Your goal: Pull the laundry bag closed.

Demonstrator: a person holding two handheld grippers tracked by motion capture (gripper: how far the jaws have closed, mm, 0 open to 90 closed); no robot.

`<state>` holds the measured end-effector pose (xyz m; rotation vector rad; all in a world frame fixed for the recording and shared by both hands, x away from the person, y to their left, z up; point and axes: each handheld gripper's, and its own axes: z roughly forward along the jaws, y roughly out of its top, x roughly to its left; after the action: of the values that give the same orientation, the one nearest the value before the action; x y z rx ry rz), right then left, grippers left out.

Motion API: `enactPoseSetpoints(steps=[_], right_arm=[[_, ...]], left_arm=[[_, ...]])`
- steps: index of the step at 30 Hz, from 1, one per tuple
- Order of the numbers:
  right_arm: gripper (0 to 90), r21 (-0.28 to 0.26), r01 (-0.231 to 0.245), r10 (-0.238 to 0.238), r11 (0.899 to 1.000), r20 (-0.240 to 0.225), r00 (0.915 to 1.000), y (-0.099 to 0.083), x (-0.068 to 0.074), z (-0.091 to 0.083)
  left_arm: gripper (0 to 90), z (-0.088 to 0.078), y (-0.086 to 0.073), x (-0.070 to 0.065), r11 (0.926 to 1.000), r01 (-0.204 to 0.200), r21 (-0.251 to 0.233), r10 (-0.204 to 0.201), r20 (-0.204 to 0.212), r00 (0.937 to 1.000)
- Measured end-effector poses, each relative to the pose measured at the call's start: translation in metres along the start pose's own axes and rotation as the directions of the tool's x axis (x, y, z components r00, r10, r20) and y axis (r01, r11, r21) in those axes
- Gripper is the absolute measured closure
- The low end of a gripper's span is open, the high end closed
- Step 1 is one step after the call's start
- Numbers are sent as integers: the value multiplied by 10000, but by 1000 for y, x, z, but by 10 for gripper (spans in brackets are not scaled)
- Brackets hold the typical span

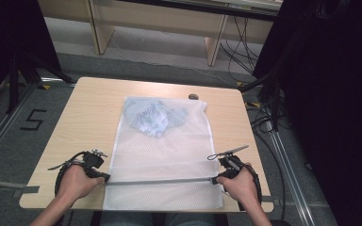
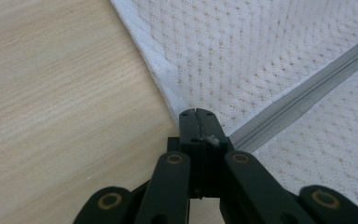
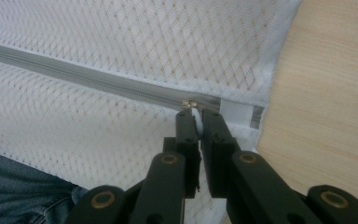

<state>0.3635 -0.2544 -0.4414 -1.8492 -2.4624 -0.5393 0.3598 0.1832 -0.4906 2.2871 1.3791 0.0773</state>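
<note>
The left gripper's fingers pinch the white mesh laundry bag's edge at one end of its grey zipper, anchoring it, while the right gripper's fingers clamp the small metal zipper pull at the other end.

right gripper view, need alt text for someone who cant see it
The right gripper has its black fingers shut on the small white zipper pull at the end of a grey zipper that crosses a white mesh laundry bag. Light wooden table shows to the right, and blue denim at the lower left.
</note>
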Motion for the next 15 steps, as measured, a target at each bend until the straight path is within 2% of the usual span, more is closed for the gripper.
enactPoseSetpoints(steps=[3, 5, 6, 7, 8, 9, 11, 14, 15], right_arm=[[869, 105, -100, 99, 9999, 87, 9999, 0, -1, 1], [869, 136, -149, 147, 9998, 145, 9998, 0, -1, 1], [869, 191, -415, 412, 9990, 155, 9990, 0, 0, 1], [869, 191, -415, 412, 9990, 155, 9990, 0, 0, 1], [869, 37, 34, -34, 10000, 32, 10000, 0, -3, 2], [869, -74, 181, -181, 9998, 8, 9998, 0, -4, 2], [869, -62, 170, -169, 9998, 45, 9998, 1, -5, 3], [869, -73, 148, -148, 9999, 47, 9999, 0, -5, 2], [869, -50, 112, -111, 9999, 70, 9999, 1, -5, 3]], left_arm=[[899, 0, 0, -1, 10000, 90, -8, -90, 13, 10000], [899, 0, 0, 1, 9999, -143, 5, 143, 82, 9999], [900, 0, 0, 1, 9999, -161, 13, 161, 75, 9998], [900, 0, 0, 1, 9999, -161, 13, 161, 75, 9998], [900, 0, 1, 1, 9999, -156, 14, 156, 76, 9998], [900, 0, 0, 1, 9999, -135, 16, 135, 10, 9999], [899, 0, 0, -1, 9999, 166, -3, -166, 29, 9999], [899, 0, 0, 1, 9999, -159, 9, 159, 14, 9999], [899, 0, 0, 0, 10000, -7, 1, 7, 4, 10000]])
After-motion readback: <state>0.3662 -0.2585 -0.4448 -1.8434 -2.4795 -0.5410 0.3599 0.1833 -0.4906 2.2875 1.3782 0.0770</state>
